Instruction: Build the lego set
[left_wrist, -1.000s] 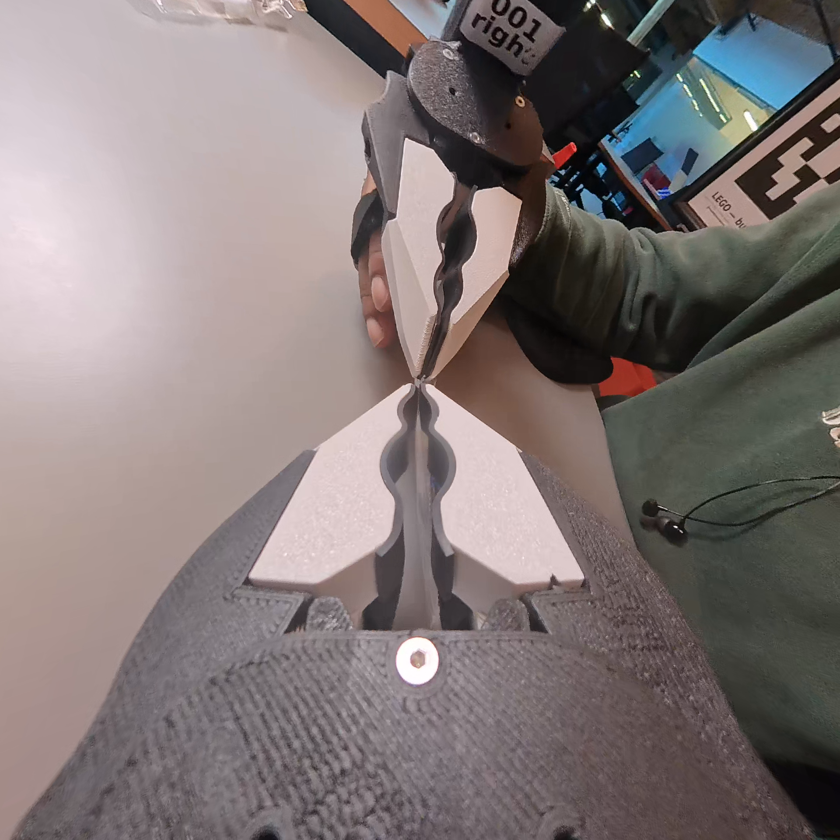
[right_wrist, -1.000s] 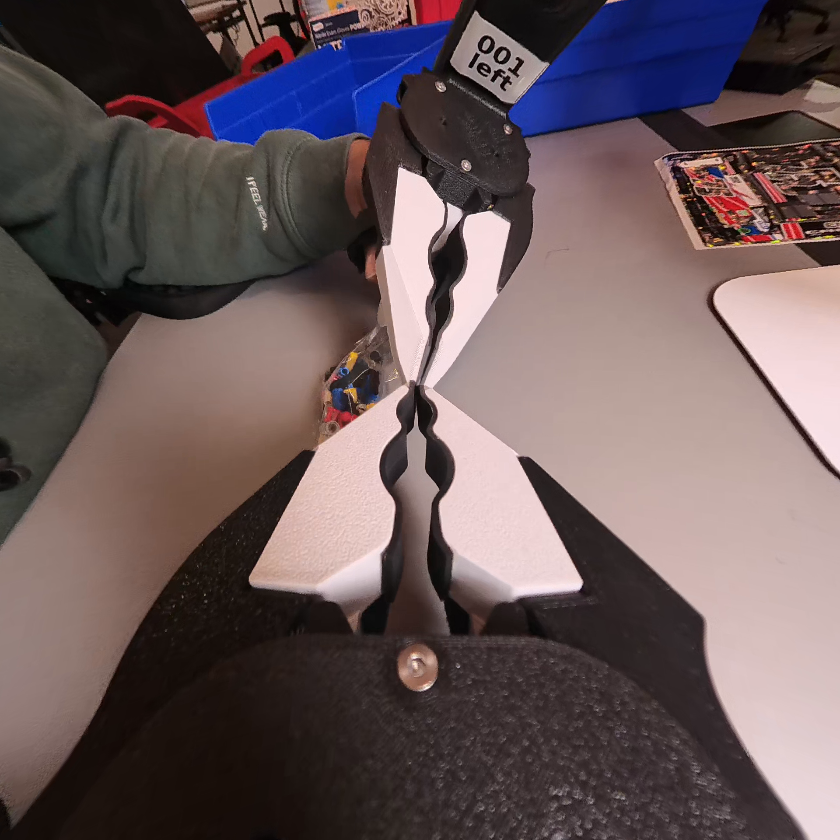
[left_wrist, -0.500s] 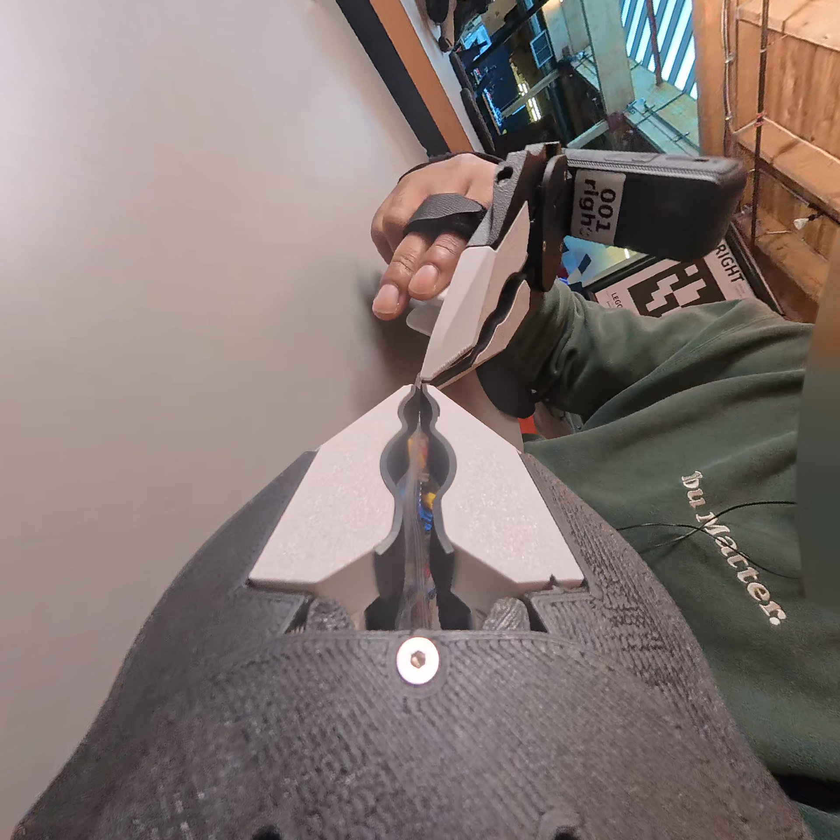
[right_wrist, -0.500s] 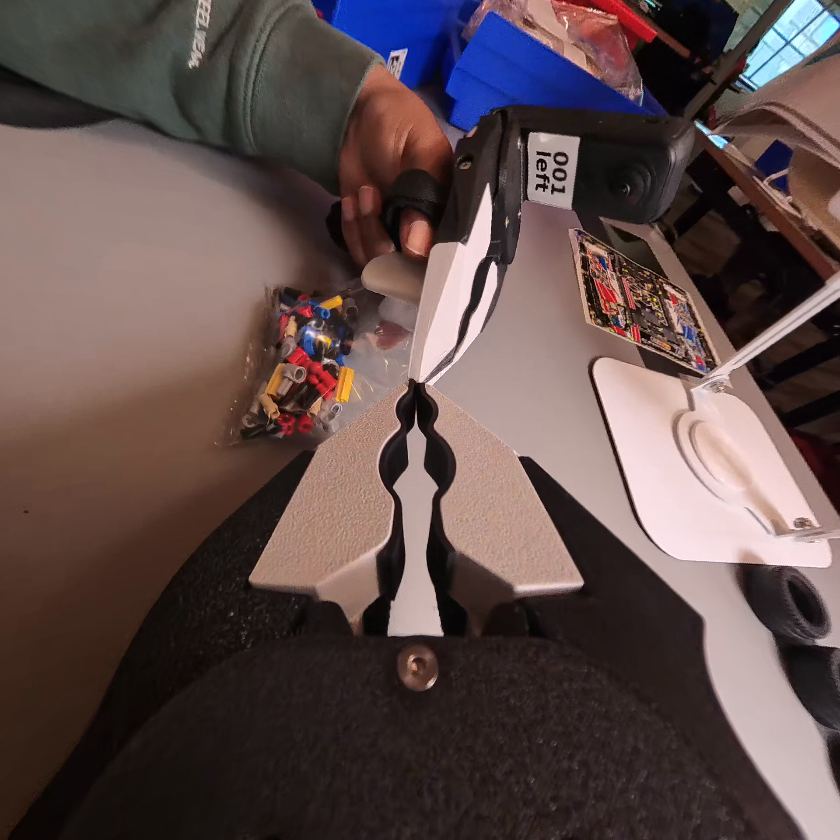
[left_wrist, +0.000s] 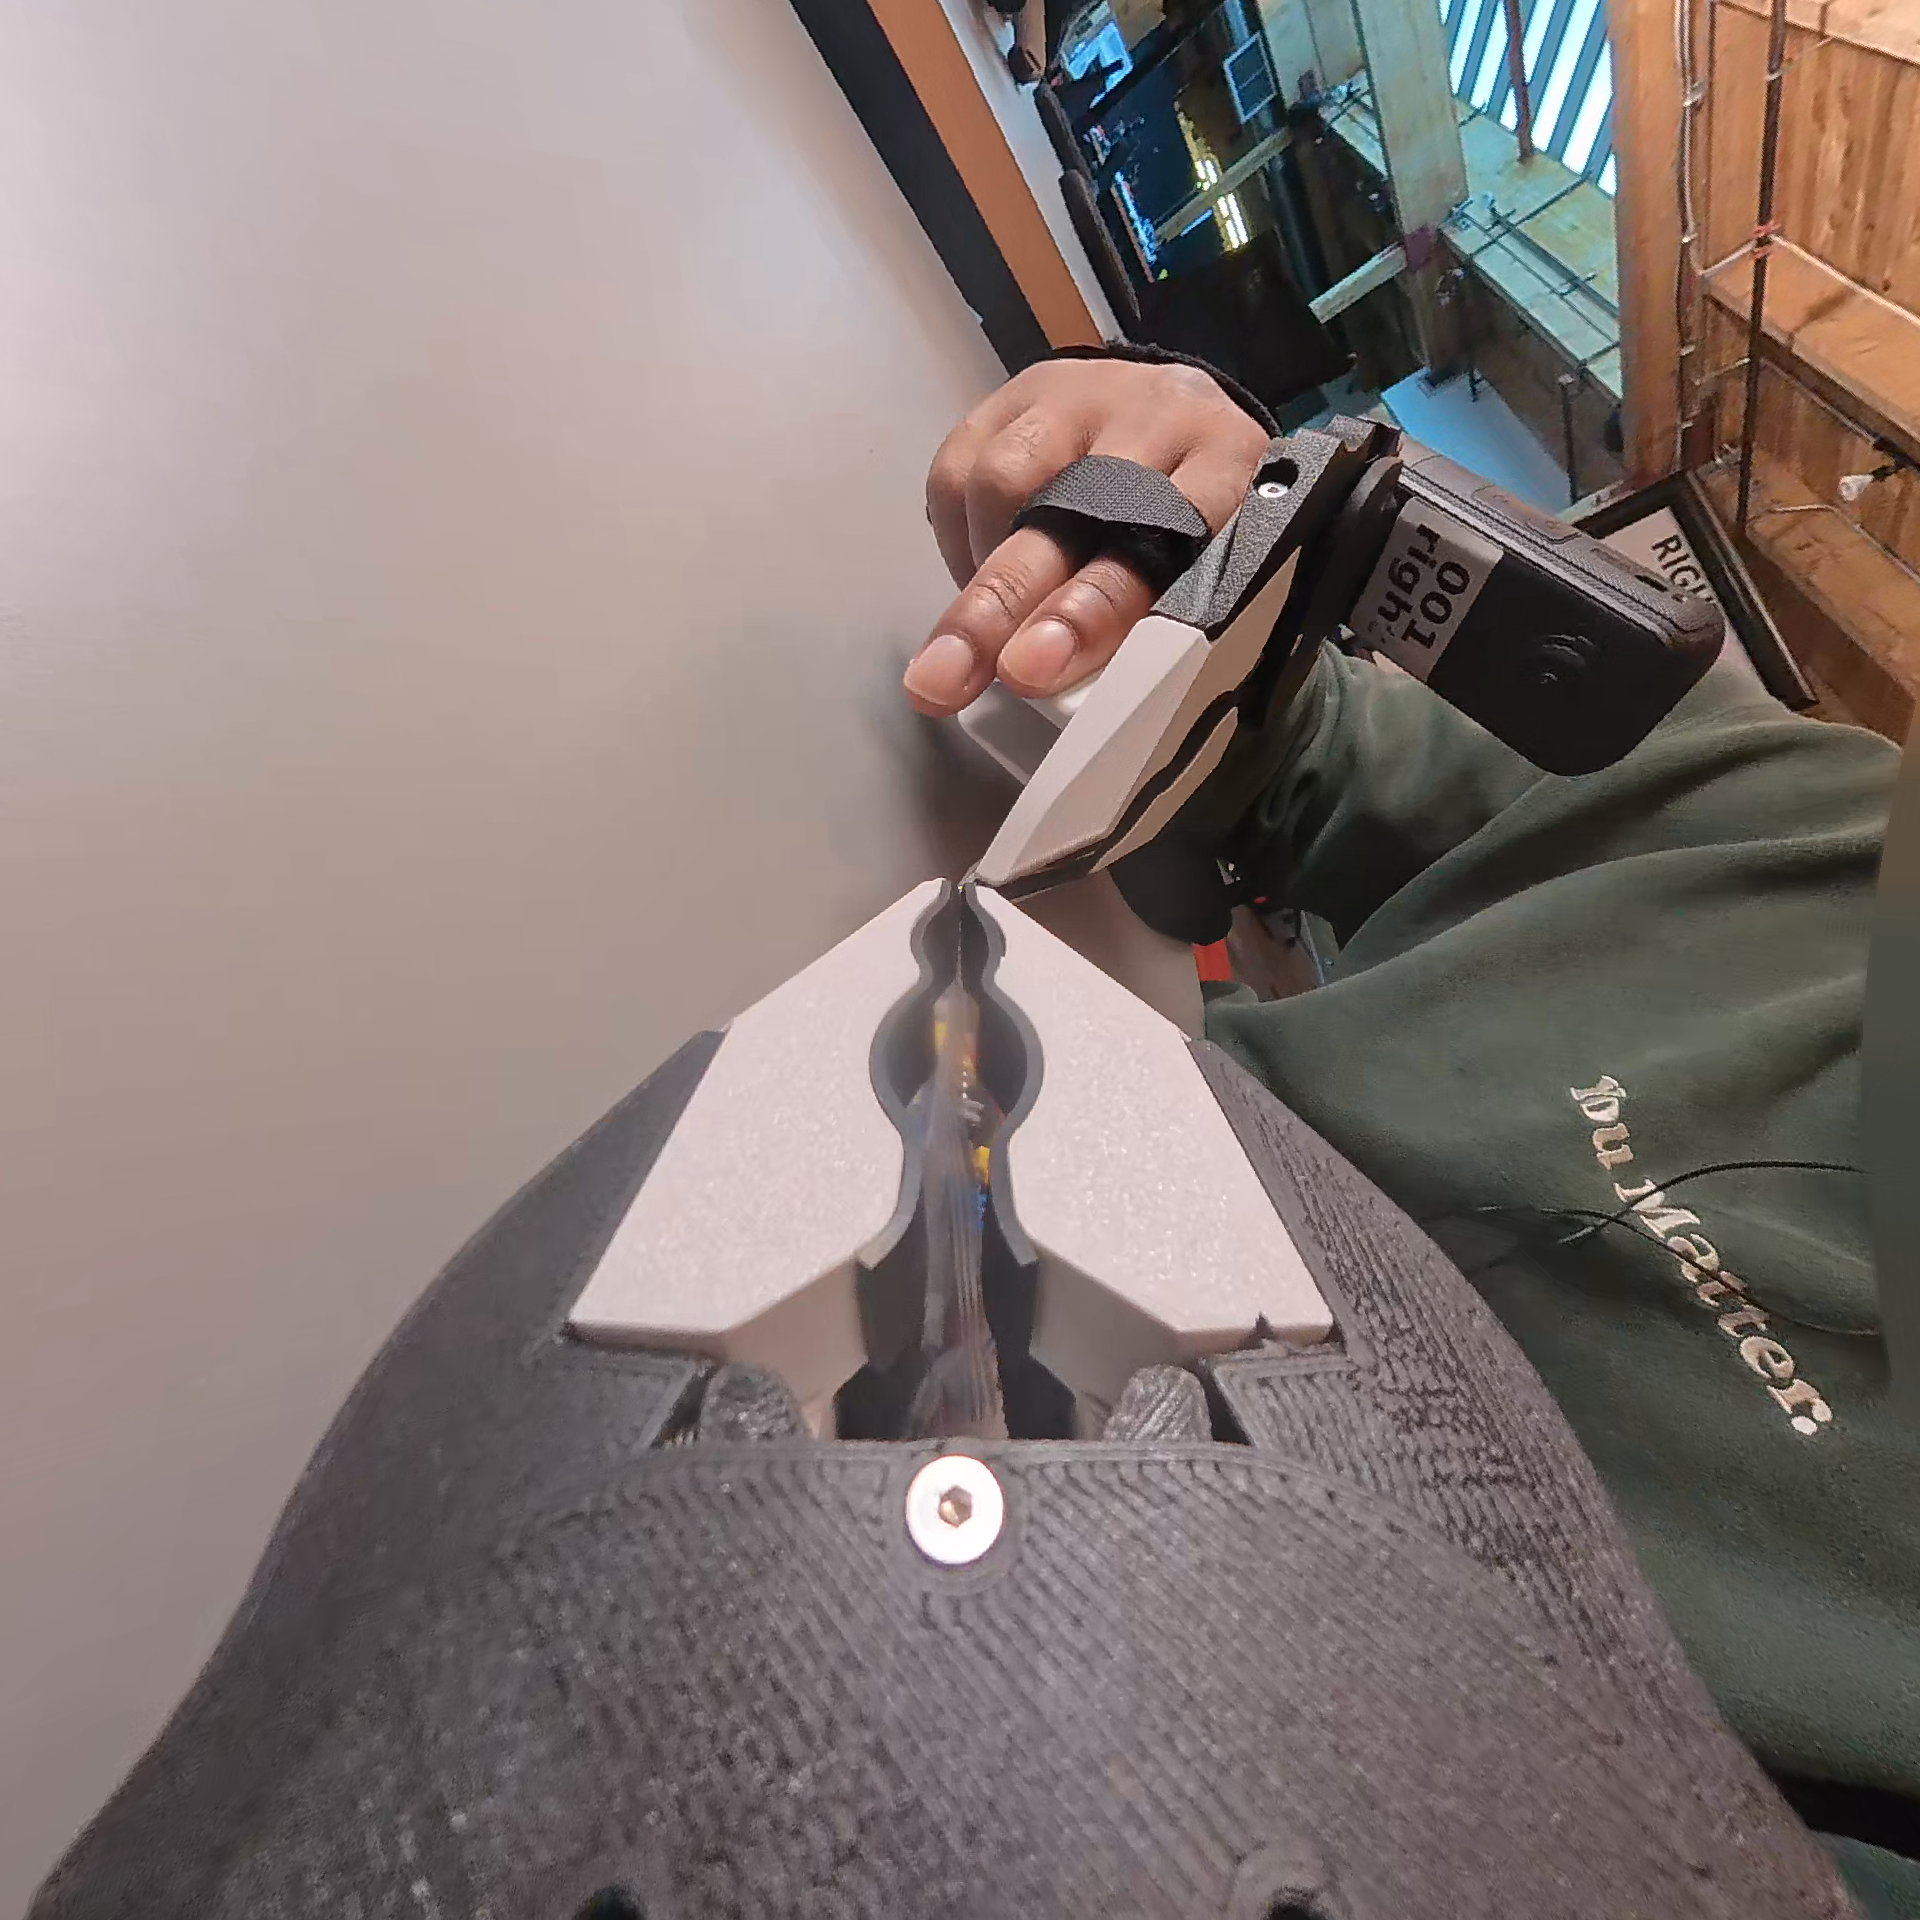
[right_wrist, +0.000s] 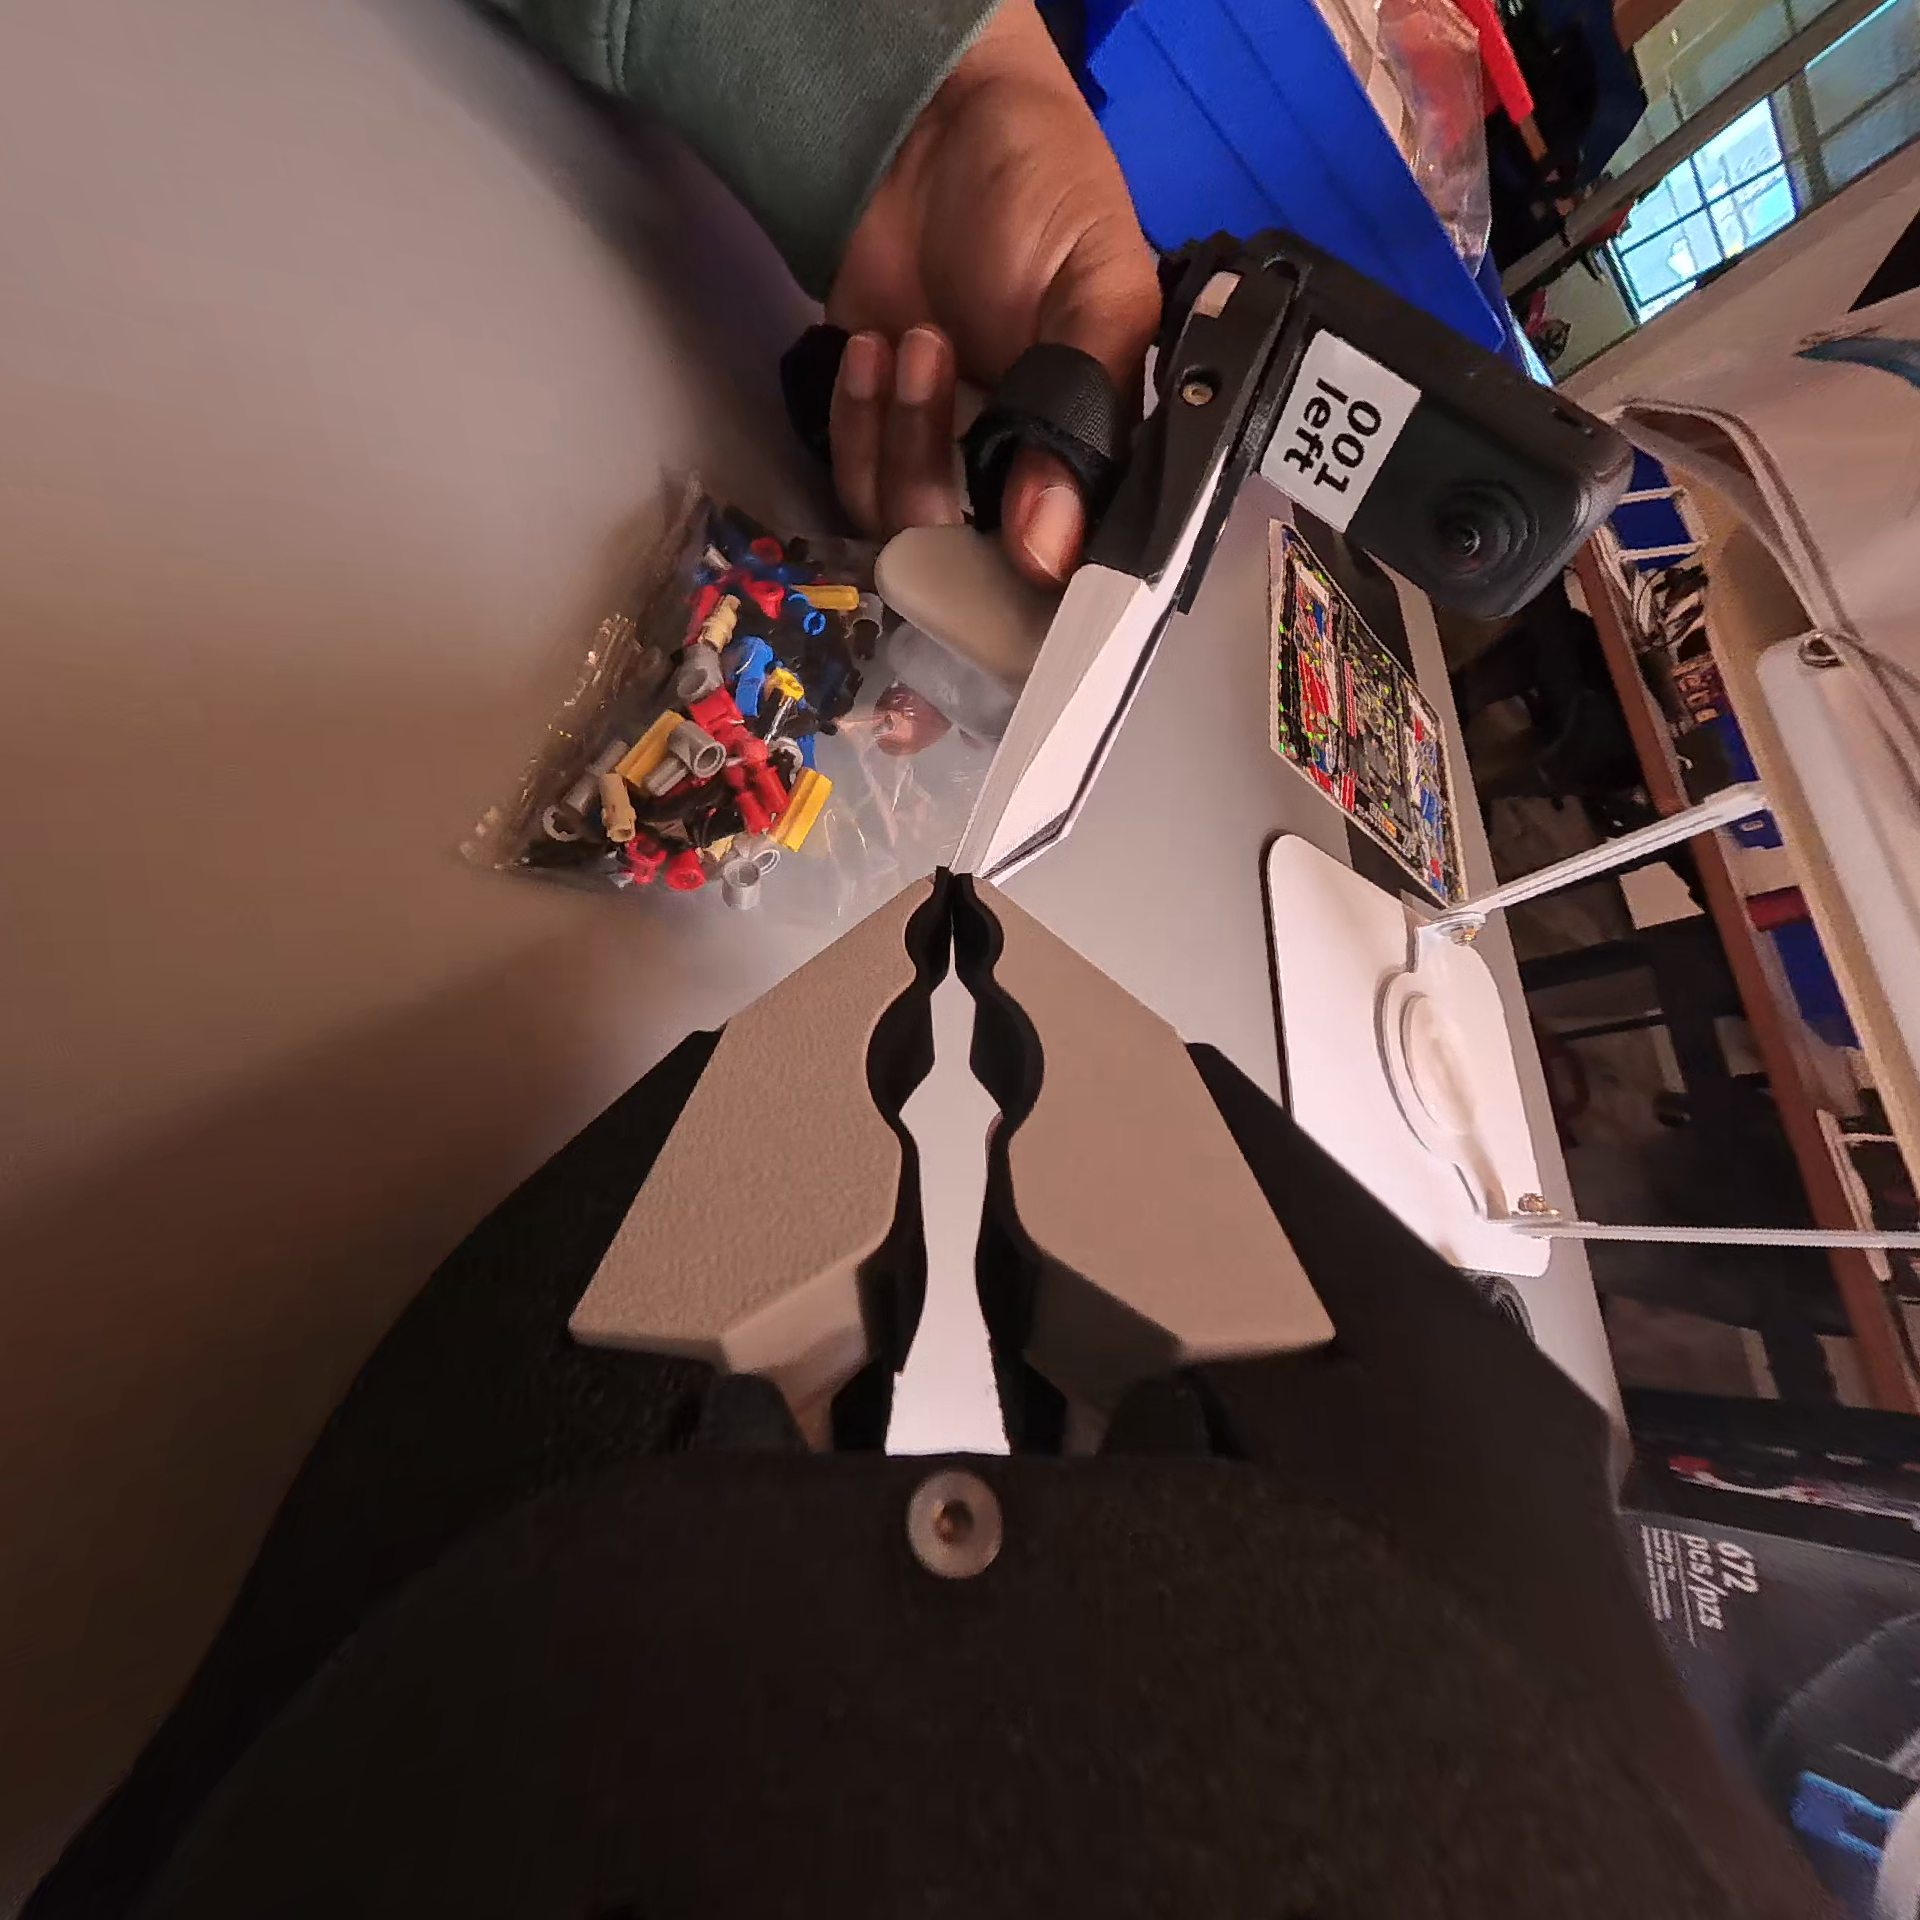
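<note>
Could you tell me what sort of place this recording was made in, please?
Probably a workshop or lab workbench: blue storage bins behind the grey table, a bag of small lego parts, and a printed instruction sheet lying nearby.

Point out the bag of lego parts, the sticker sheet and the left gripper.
bag of lego parts (right_wrist: 717, 748), right wrist view, on the coloured pieces inside.
sticker sheet (right_wrist: 1361, 717), right wrist view, on its printed middle.
left gripper (right_wrist: 971, 868), right wrist view, at its closed fingertips.
</note>
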